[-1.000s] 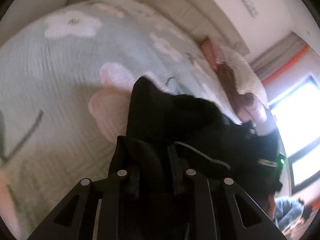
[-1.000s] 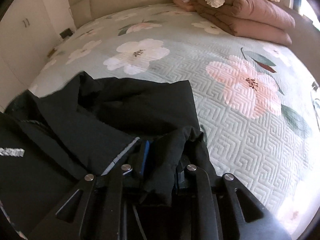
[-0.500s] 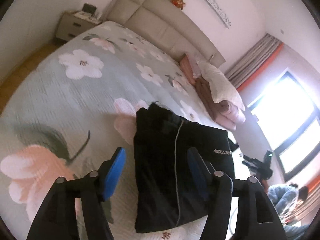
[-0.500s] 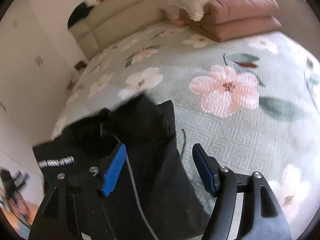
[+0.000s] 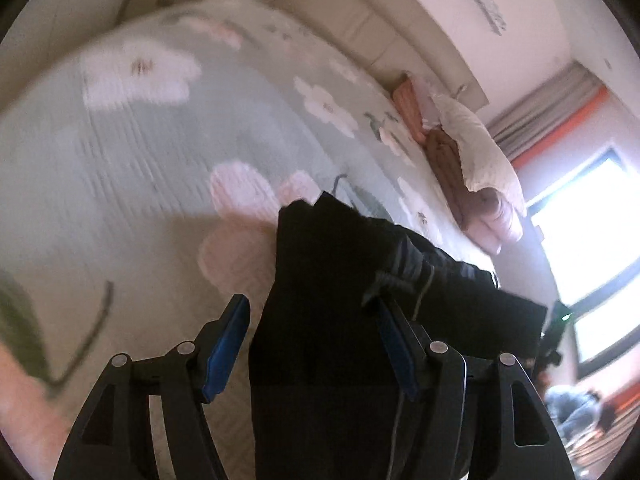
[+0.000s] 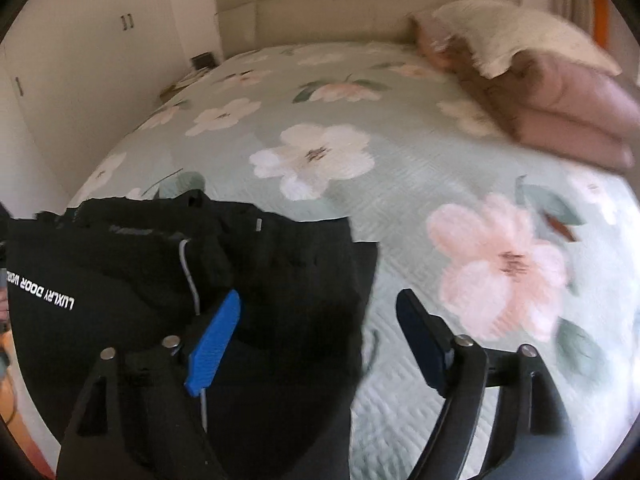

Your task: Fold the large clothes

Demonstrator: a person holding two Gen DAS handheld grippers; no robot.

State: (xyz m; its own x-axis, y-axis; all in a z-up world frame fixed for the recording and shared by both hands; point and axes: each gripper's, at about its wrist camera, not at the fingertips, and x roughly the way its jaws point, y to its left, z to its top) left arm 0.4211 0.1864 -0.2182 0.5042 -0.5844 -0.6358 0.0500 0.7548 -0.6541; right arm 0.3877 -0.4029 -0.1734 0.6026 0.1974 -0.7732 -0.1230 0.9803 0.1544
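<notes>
My left gripper (image 5: 312, 344): jaws spread wide, gripping nothing; black garment (image 5: 340, 300) lies between blue pads (image 5: 226, 346), folded on bed (image 5: 160, 128). My right gripper (image 6: 320, 340): jaws wide apart, empty, over garment's right edge. White lettering on near-left part of cloth. Floral green quilt under it. Pink folded duvet (image 6: 568, 116) and cream pillow (image 6: 516, 36) far right. View from left blurred.

black garment (image 6: 168, 280), white "LUXLRY DOOR WOR…" print

Motion blur smears the bedspread (image 5: 132, 128); the black garment (image 5: 332, 320) runs off the bottom edge.
</notes>
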